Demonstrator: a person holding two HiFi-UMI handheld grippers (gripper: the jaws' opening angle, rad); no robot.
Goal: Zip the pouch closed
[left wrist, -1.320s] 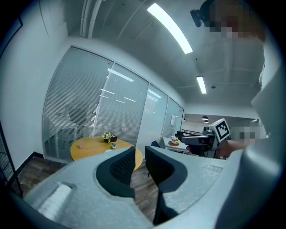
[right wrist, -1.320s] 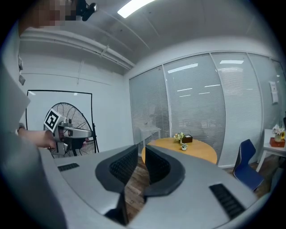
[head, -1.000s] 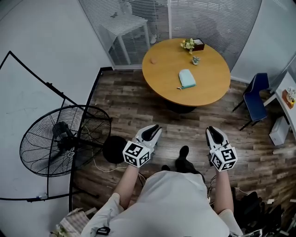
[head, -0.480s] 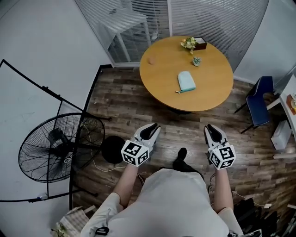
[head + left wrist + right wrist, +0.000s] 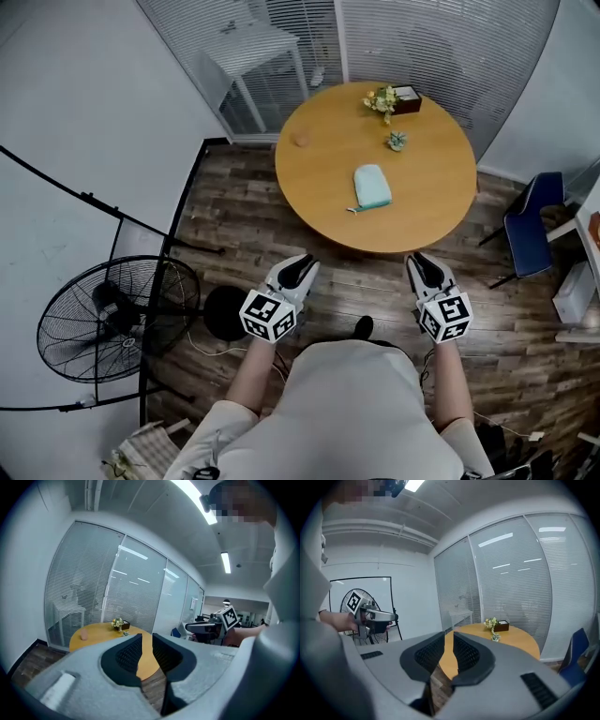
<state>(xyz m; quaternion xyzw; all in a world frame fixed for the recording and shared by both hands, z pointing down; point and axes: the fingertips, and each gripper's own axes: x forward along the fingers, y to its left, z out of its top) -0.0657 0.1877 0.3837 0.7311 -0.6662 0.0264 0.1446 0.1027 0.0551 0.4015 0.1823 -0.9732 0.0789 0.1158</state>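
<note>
The left gripper (image 5: pixel 301 266) and right gripper (image 5: pixel 419 266) are hovering empty, jaws only narrowly parted, while the pale blue pouch (image 5: pixel 372 186) is lying well apart on the round table (image 5: pixel 314 173).

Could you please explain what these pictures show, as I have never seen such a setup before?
There is no robot: a person holds a two-jaw tool in each hand. The head view looks down from the person's head onto the left tool and right tool. The other two views ride on the tools, looking along their jaws, which stand slightly apart, holding nothing. The light blue pouch lies on the round table ahead, untouched, near some flowers.
</note>
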